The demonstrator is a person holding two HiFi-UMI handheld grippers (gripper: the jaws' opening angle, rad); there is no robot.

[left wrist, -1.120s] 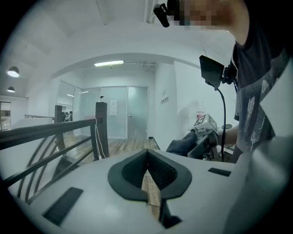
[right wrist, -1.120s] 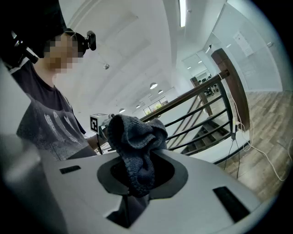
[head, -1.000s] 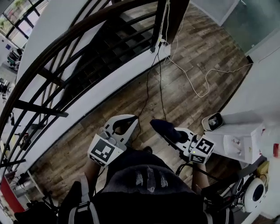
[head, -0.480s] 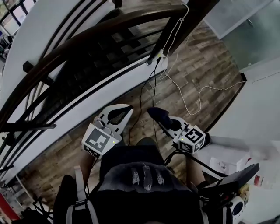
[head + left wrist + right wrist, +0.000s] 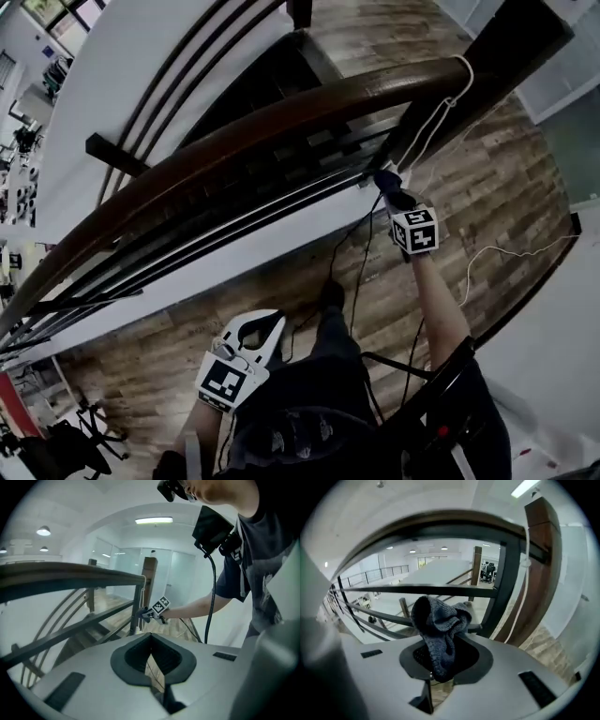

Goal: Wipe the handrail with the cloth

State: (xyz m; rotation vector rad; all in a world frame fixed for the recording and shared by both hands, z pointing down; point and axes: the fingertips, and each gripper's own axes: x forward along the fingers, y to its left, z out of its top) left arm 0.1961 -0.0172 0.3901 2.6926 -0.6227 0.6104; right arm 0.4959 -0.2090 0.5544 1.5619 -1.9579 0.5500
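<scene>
Handrail [image 5: 281,117] above wood-plank floor [image 5: 506,187]

The right gripper [image 5: 387,181], cloth [image 5: 438,620] in its fingers, sits below the handrail [image 5: 234,139], well apart from the left gripper [image 5: 264,323].

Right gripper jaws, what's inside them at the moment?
A bunched grey knitted cloth is clamped in the right gripper, its top bulging out, apart from the handrail. The pinched part is covered by the jaw pads.
</scene>
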